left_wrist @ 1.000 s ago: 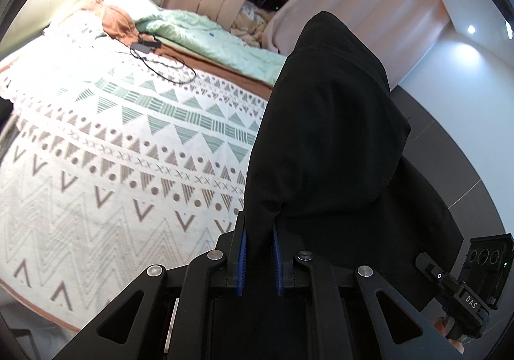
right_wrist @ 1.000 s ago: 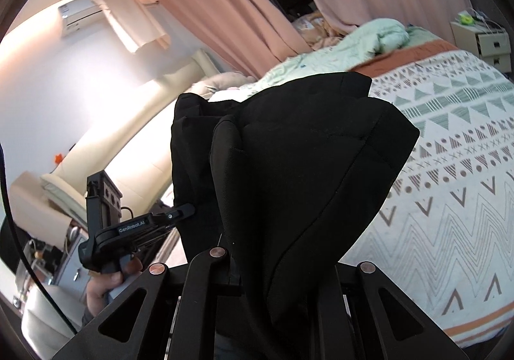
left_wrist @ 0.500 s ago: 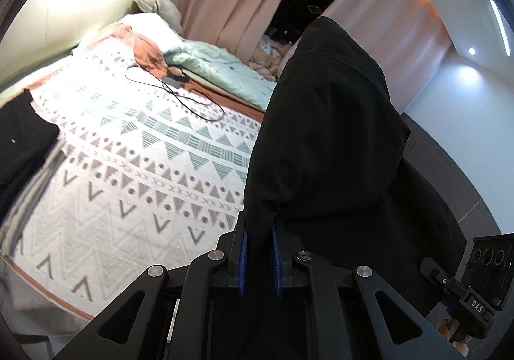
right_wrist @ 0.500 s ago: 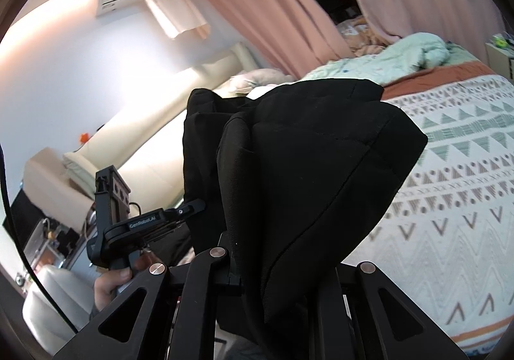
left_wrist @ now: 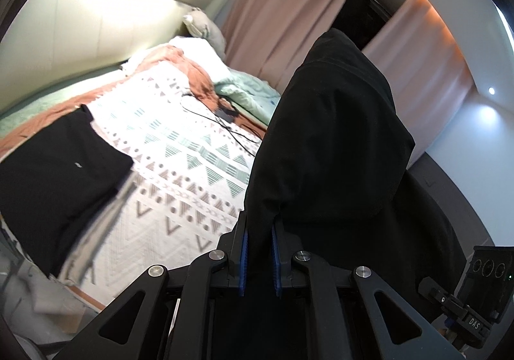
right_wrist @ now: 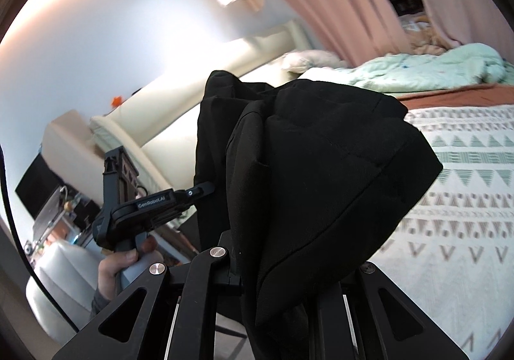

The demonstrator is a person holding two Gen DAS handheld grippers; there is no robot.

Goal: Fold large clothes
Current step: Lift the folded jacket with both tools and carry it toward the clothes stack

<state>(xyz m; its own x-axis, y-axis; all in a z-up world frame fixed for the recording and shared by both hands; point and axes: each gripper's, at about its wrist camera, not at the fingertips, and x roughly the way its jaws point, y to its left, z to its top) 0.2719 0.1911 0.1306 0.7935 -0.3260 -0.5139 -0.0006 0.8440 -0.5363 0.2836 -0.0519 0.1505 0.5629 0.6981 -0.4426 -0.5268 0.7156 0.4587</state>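
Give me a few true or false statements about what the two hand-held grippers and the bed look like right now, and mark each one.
1. The left hand-held gripper pinches the black garment. True.
2. The right hand-held gripper is empty. False: black cloth is draped over it and hides its fingertips.
3. The bedspread is plain white. False: it has triangle and zigzag patterns.
4. Folded black clothing lies on the bed. True.
5. A black cable lies on the bedspread. True.
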